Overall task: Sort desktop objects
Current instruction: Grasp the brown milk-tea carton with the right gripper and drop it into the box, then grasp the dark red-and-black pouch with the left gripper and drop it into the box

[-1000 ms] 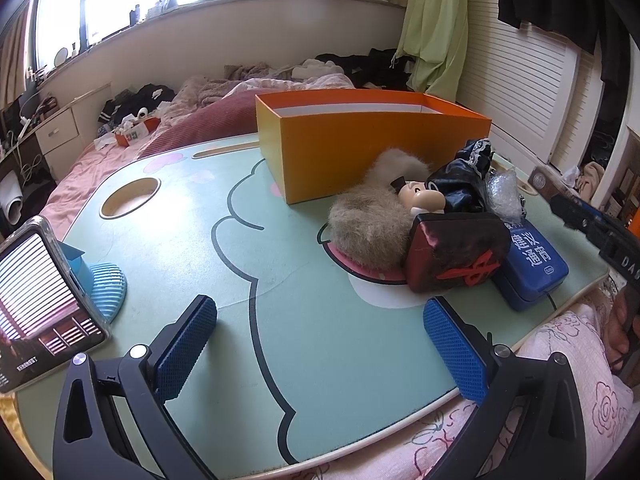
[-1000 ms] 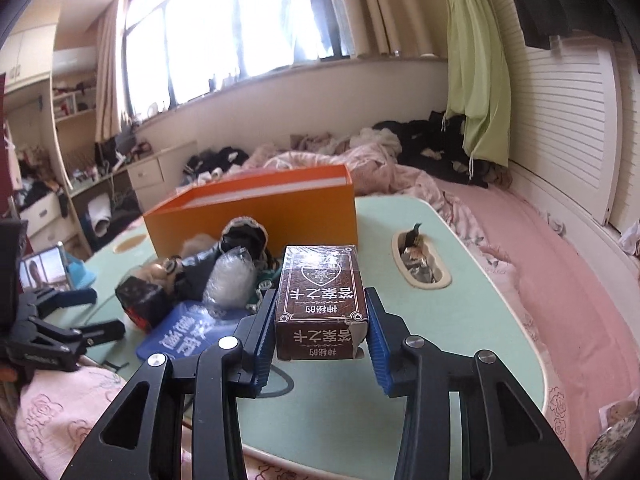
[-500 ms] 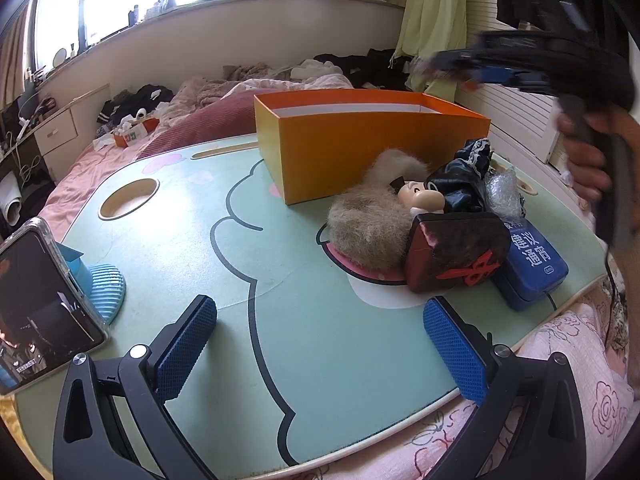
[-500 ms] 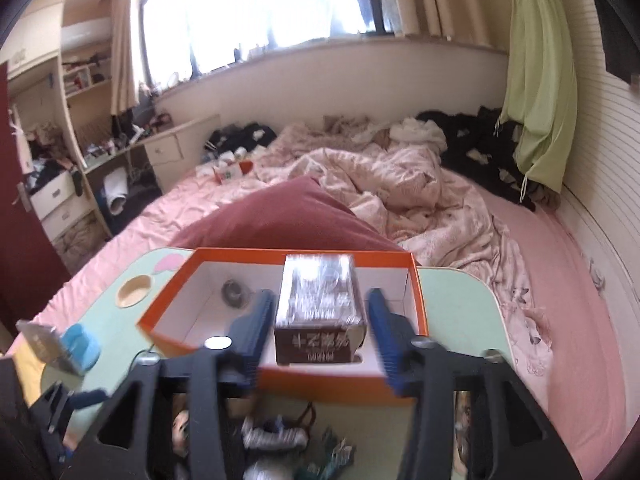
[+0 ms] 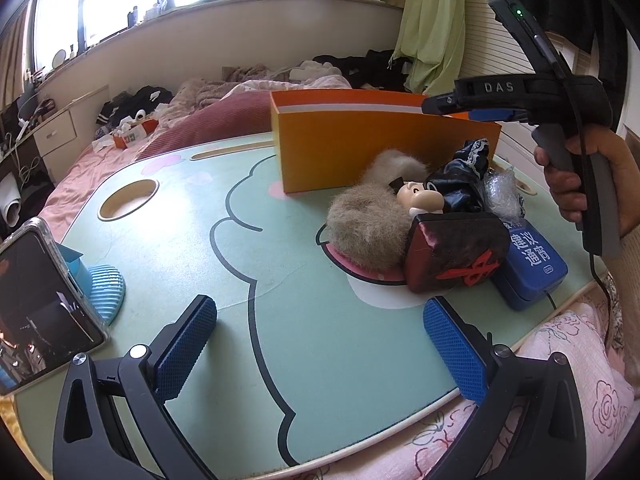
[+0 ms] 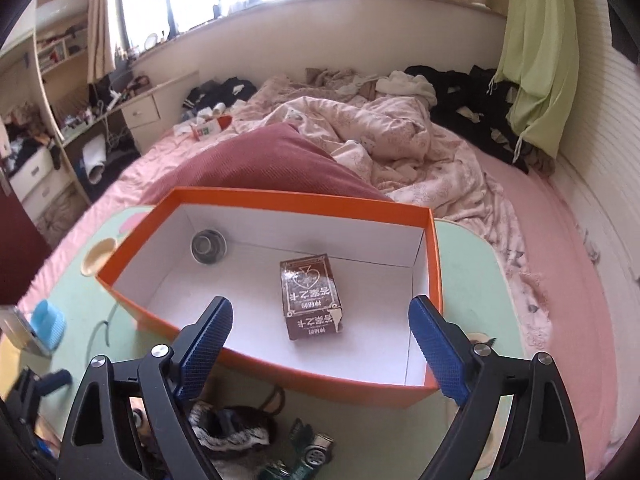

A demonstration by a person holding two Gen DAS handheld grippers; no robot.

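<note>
A brown carton (image 6: 310, 298) with white print lies on the white floor of the orange box (image 6: 276, 202), beside a small metal cup (image 6: 208, 245). Above the box's near wall hangs my right gripper (image 6: 320, 344), its jaws still opening, with nothing between them. In the left wrist view a hand holds that gripper (image 5: 472, 110) over the orange box (image 5: 352, 148). My left gripper (image 5: 320, 344) stands open low over the green table (image 5: 180, 240), empty. A pile lies beside the box: a furry doll (image 5: 372, 224), a dark red pouch (image 5: 452, 252), a blue case (image 5: 532, 264).
A phone (image 5: 36, 312) leans on a light blue stand (image 5: 100, 288) at the table's left edge. The table has an oval cut-out (image 5: 128, 200). A toy car (image 6: 316, 452) lies near the front edge. A rumpled bed (image 6: 380, 140) lies behind the table.
My right gripper carried the brown carton from the table up over the orange box and let it go; the carton now lies inside. The left gripper has stayed still.
</note>
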